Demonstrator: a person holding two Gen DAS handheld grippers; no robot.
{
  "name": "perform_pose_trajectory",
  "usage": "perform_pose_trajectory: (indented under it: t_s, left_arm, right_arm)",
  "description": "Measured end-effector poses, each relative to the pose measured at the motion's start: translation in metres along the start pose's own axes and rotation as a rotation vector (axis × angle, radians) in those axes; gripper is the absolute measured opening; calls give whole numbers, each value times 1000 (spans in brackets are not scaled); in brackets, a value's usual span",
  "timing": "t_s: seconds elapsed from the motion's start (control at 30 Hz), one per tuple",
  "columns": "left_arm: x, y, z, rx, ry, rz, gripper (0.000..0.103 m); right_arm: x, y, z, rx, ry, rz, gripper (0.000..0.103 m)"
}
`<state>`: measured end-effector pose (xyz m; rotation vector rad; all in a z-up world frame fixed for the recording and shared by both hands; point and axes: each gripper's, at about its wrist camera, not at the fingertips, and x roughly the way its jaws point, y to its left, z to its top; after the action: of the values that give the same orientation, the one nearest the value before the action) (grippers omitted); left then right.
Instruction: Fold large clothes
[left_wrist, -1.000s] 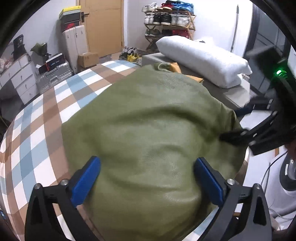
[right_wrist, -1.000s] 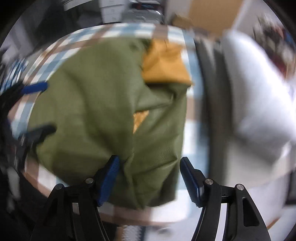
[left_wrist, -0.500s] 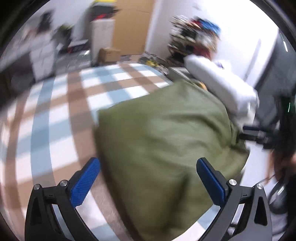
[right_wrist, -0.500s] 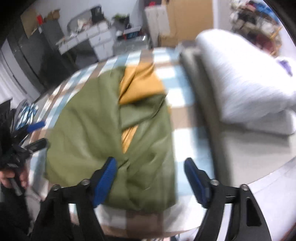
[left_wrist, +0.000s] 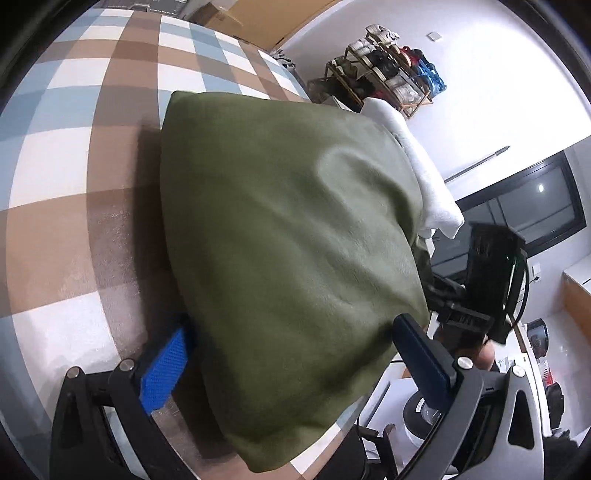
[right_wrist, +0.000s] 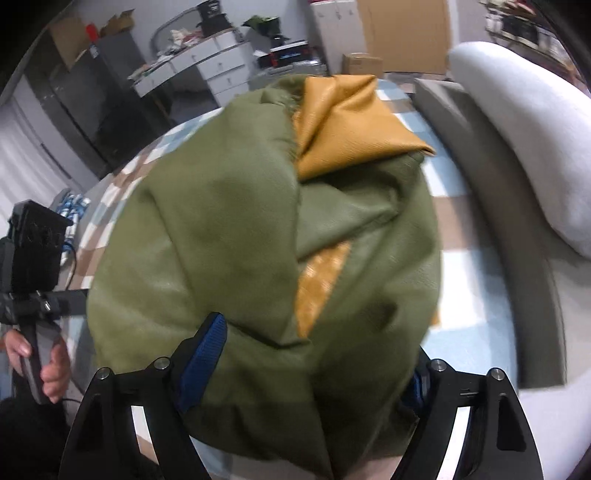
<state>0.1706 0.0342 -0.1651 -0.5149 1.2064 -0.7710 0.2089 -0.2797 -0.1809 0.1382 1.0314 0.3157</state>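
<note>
Checked bedding (left_wrist: 74, 155) is carrying the green jacket (left_wrist: 280, 236), lying bunched with orange lining (right_wrist: 347, 122) showing. Both tongs, left (left_wrist: 291, 365) and right (right_wrist: 314, 365), are gaping wide, straddling its near edges, probably readying another fold.

Left gripper (left_wrist: 291, 360) — black frame, silver screws; fingers (left_wrist: 164, 371) blue, textured. Right gripper (right_wrist: 310, 369) — same build.

Jacket (right_wrist: 229, 229) on bedspread (left_wrist: 74, 155); pillow (right_wrist: 524, 147) right of it; dresser (right_wrist: 218, 70) behind bed.
</note>
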Motion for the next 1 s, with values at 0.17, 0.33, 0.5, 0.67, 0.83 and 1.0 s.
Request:
perform_pose_trajectory:
  t_s: [0.17,0.33,0.5,0.67,0.83,1.0]
  left_arm:
    - [-28,13,-2,-30,-44,84,101]
    - [-78,41,-9,-127,-86,197,101]
    - [-118,58,-28,-196,-160,334,101]
    - [-147,0,-46,-13,-372,510,101]
    - [-108,-23,-44,132,-328,412,101]
    - [-50,-20,-48,208,-234,401,101]
  right_arm:
    - [13,24,17,-48,2,74,84]
    - [32,80,16,-137,18,170,88]
    - [51,138,18,-191,56,306,97]
    - [37,130,24,-117,52,383,94]
    - [-17,95,44,47,-117,510,96]
    - [-30,128,81,-1,-174,494,94]
